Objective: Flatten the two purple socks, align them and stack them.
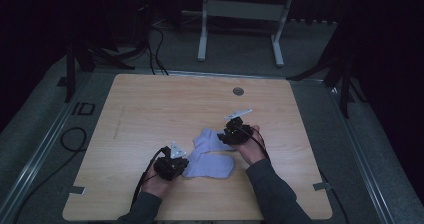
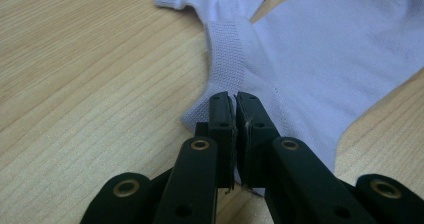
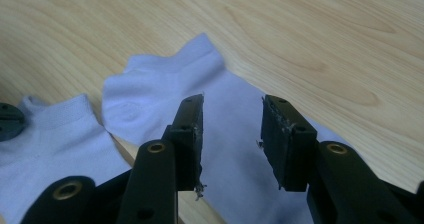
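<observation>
Two pale lilac ankle socks lie mid-table in the high view, partly overlapping. The nearer sock (image 1: 214,166) stretches flat toward the person; the farther sock (image 1: 209,138) lies crumpled behind it. My left gripper (image 1: 183,167) is at the nearer sock's left end. In the left gripper view its jaws are shut on the ribbed cuff edge of that sock (image 2: 320,59), with my left gripper (image 2: 234,103) low over the wood. My right gripper (image 1: 223,136) hovers over the farther sock (image 3: 235,144). There my right gripper (image 3: 233,106) stands open, with nothing between the jaws.
The wooden table (image 1: 150,109) has a small round grommet (image 1: 238,91) near its far edge. Beyond the table stands a white metal frame (image 1: 240,14), with cables on the grey floor to the left. The person's forearms enter from the bottom.
</observation>
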Demonstrator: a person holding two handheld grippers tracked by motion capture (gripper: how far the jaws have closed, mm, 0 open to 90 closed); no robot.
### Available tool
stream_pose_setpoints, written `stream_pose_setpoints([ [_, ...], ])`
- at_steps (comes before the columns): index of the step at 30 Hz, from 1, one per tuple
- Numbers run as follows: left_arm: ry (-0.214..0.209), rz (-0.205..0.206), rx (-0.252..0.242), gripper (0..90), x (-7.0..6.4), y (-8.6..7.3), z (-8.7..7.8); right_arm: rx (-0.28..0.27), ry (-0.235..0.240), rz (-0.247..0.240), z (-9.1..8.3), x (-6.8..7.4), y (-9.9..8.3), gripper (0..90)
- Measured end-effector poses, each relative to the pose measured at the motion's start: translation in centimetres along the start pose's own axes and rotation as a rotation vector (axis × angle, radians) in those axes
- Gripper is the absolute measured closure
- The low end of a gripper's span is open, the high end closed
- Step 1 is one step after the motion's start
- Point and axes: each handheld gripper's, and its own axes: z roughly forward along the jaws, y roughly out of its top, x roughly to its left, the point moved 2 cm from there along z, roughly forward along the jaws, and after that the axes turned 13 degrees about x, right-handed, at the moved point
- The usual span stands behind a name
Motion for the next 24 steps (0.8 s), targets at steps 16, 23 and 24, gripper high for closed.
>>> stream_pose_setpoints([
  [16, -0.004, 0.002, 0.002, 85.1, 0.0, 0.0, 0.0, 0.021, 0.032, -0.178, 2.8, 1.9, 1.4, 58.2],
  [23, -0.004, 0.002, 0.002, 84.9, 0.1, 0.0, 0.0, 0.03, 0.071, -0.247, 3.7, 2.9, 1.9, 54.2],
  [24, -0.004, 0.002, 0.002, 84.9, 0.1, 0.0, 0.0, 0.038, 0.079, -0.256, 3.9, 3.1, 1.9, 53.6],
])
